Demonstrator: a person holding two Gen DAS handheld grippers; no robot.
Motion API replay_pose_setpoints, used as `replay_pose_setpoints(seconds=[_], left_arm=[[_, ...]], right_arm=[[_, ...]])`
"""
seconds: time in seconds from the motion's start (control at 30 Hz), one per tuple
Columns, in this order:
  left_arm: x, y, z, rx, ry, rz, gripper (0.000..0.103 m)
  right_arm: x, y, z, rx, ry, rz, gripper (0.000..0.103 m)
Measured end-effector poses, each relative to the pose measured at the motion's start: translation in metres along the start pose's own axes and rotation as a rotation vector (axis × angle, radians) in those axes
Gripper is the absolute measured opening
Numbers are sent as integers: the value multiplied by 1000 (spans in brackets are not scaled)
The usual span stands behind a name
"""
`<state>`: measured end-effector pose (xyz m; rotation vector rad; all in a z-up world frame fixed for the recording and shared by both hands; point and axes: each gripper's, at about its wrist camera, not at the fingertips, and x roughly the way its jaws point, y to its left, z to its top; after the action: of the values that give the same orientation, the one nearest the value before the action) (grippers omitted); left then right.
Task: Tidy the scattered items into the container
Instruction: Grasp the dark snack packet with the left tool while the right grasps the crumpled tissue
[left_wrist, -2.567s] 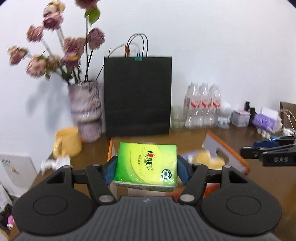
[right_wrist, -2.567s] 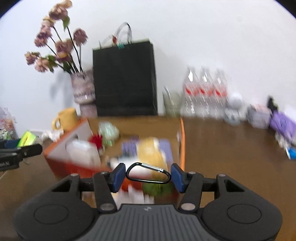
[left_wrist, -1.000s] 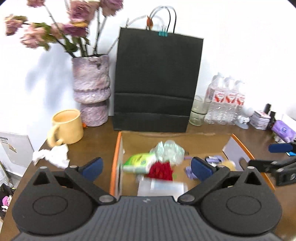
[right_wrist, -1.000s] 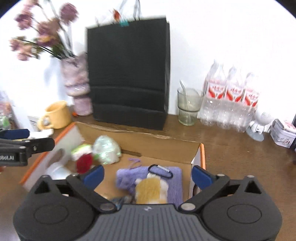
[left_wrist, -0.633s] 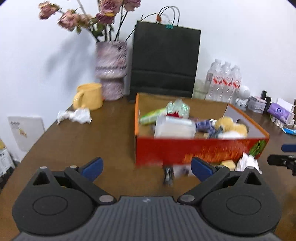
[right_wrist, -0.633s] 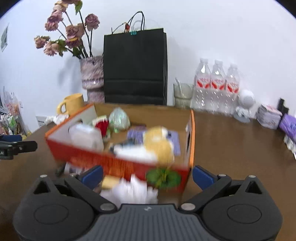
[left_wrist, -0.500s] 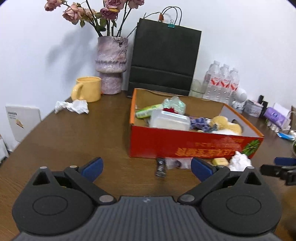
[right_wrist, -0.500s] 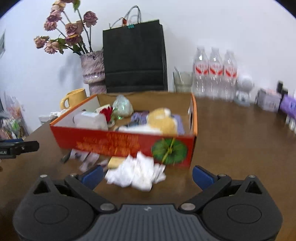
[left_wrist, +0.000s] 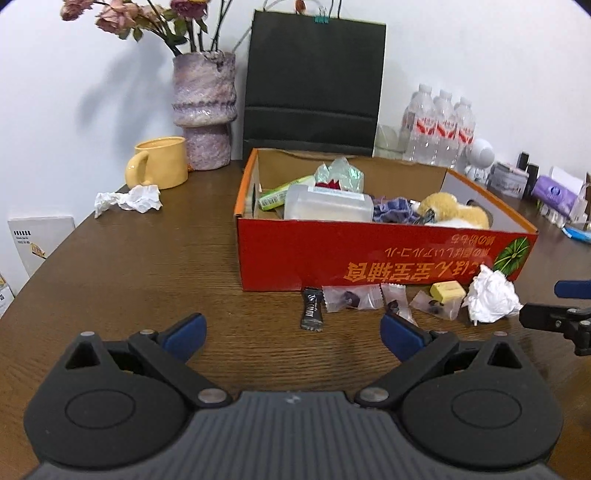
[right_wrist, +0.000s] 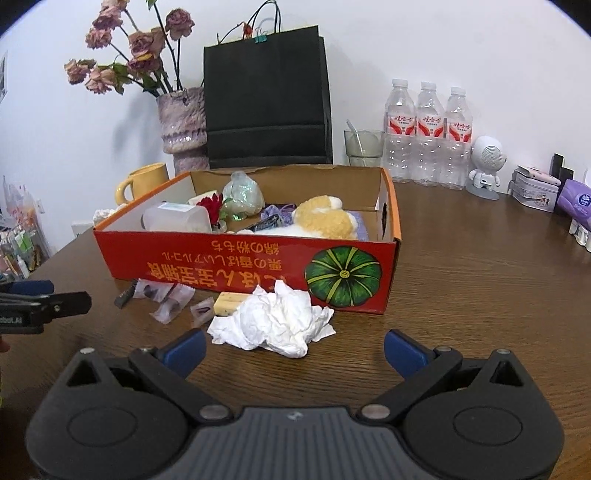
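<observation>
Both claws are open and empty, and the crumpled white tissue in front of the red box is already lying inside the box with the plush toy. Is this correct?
Not quite. The crumpled white tissue lies outside the red box, on the table against its front wall, as the right wrist view shows. The rest holds: the left claw and the right claw are open and empty, and the plush toy is in the box.

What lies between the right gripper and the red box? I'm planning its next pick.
In the right wrist view, a crumpled white tissue lies on the table between the open right gripper and the red box, with a yellow block beside it.
</observation>
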<state>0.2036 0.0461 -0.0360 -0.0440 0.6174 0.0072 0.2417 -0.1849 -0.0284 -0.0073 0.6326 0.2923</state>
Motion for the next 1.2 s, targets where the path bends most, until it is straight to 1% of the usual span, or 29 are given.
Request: replay_pose_setpoints(seconds=[0.13, 0.2, 0.27, 0.37, 0.4, 0.47, 0.5, 0.53, 0.57, 0.63, 0.7, 0.73, 0.77, 0.8, 0.83, 0.87, 0.97, 1.2], left_arm=[[11, -7, 7, 40, 15, 14, 97], [14, -7, 11, 37, 18, 23, 97], [17, -7, 14, 33, 22, 28, 89], [24, -7, 18, 40, 31, 38, 82], [27, -7, 20, 41, 38, 41, 79], [33, -7, 20, 38, 55, 40, 66], [37, -6, 20, 35, 65, 38, 63], [40, -6, 20, 34, 74, 37, 57], [44, -6, 19, 36, 82, 35, 52], [49, -6, 16, 41, 97, 28, 45], [50, -9, 14, 66, 85, 22, 41], [49, -10, 14, 72, 84, 10, 33], [49, -10, 14, 74, 83, -2, 26], [49, -11, 13, 76, 80, -6, 21], [48, -12, 12, 80, 77, -9, 13], [47, -12, 11, 82, 75, -12, 13], [45, -13, 8, 78, 61, -8, 12], [33, -17, 2, 95, 16, 19, 12]], right_arm=[[4, 4, 5, -28, -1, -7, 103], [6, 5, 8, -35, -4, -13, 103], [8, 6, 12, -43, -7, -21, 102], [15, 8, 17, -57, 0, -29, 98], [18, 9, 19, -62, 1, -28, 98], [24, 10, 23, -72, 3, -30, 96], [28, 11, 25, -72, 9, -32, 96], [32, 11, 26, -71, 16, -33, 92], [37, 11, 26, -67, 28, -31, 86], [44, 11, 23, -57, 56, -24, 81], [49, 10, 19, -49, 83, -18, 74], [51, 9, 17, -43, 94, -13, 65], [53, 8, 15, -34, 100, -6, 60], [52, 7, 14, -28, 96, 0, 57], [52, 7, 14, -26, 92, 2, 43], [51, 6, 14, -21, 88, 4, 35], [48, 4, 12, -10, 77, 11, 28], [43, 3, 8, -7, 59, 12, 26]])
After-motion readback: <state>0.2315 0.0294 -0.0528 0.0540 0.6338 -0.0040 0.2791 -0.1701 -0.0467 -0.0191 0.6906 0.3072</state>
